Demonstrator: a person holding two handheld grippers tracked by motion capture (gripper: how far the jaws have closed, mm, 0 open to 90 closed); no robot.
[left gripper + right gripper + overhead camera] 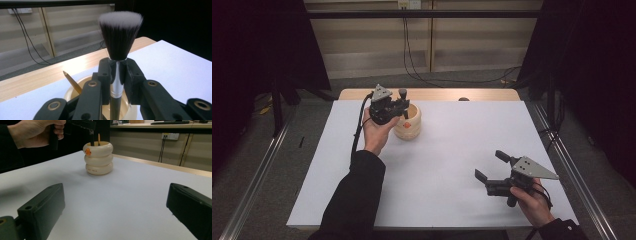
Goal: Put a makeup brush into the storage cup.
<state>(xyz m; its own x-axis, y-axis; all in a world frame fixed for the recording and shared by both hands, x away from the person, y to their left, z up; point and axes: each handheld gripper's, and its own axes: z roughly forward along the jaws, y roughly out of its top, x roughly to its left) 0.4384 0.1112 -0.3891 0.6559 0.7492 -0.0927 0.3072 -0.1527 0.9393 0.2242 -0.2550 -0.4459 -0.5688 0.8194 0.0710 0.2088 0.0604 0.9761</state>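
Note:
A cream holder [411,125] shaped like three stacked rings stands on the white table [452,145], far left of centre. My left gripper [404,106] hovers just above it, shut on a makeup brush [120,35] held upright by its silver ferrule. The brush has black bristles with white tips, and its handle reaches down into the holder [98,158]. An orange pencil [72,82] leans inside the holder. My right gripper [489,164] rests near the front right of the table, open, with nothing between its jaws.
A strip of the wooden tabletop [427,94] shows beyond the white sheet, with a small dark object [463,99] on it. Cables [412,60] run across the floor behind. Metal rails [572,165] flank both sides of the table.

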